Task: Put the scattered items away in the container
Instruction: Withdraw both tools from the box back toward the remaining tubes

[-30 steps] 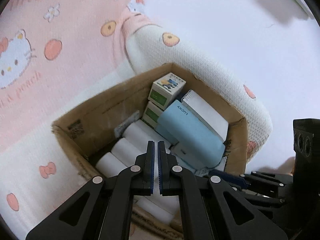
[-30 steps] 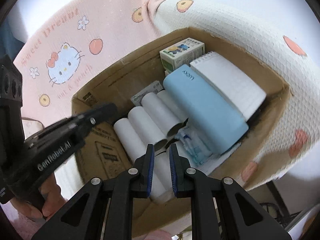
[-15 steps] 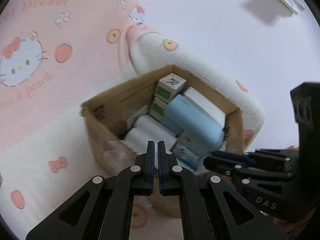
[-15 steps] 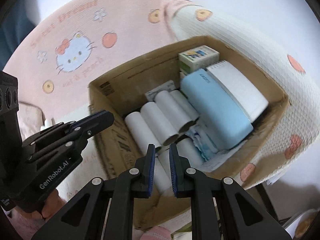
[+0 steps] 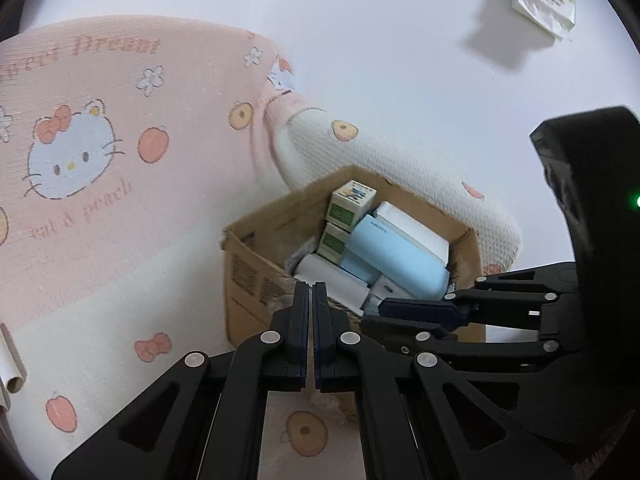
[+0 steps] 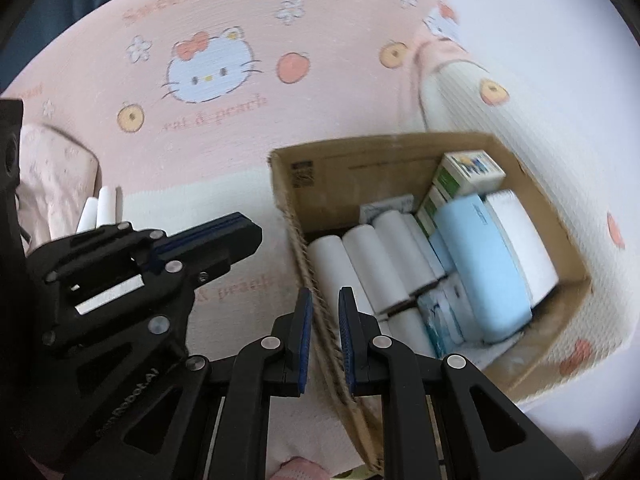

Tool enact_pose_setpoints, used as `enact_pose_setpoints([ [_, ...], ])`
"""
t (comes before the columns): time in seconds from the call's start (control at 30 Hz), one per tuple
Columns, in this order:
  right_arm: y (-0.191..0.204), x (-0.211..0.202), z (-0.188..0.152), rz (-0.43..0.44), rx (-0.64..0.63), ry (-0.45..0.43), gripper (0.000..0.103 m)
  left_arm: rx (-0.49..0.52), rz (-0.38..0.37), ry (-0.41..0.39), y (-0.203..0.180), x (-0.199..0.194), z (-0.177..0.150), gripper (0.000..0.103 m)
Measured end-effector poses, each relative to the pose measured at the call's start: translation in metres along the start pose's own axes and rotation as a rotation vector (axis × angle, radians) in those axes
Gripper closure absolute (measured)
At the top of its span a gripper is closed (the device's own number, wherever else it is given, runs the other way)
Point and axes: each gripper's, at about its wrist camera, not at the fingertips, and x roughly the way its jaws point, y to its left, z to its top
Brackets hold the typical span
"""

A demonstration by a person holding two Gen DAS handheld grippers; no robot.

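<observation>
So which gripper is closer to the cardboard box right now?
Right. The right gripper has its fingertips at the cardboard box, over its near wall beside the white rolls. The left gripper is off to that wall's outer side, over the blanket, both empty.

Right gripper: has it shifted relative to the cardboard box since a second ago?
Yes. The right gripper has drawn back from above the rolls inside the cardboard box to its near-left wall.

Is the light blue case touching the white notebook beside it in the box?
Touching. The right wrist view shows the light blue case lying flush along the white notebook, no gap between them, inside the cardboard box.
</observation>
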Motion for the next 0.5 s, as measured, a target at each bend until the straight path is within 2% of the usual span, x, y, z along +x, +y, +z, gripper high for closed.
enact_pose_setpoints([
  [0.2,0.033,0.007,0.009,0.047,-0.086,-0.019,0.092,-0.061,0.03,-0.04,0.031,-0.021,-0.012,0.103],
  [0.37,0.061,0.018,0.014,0.168,-0.114,-0.063,0.092,-0.174,0.046,-0.025,0.07,-0.033,-0.031,0.103],
  [0.5,0.095,0.028,0.019,0.233,-0.185,-0.126,0.092,-0.256,0.106,-0.024,0.102,-0.05,-0.047,0.103],
])
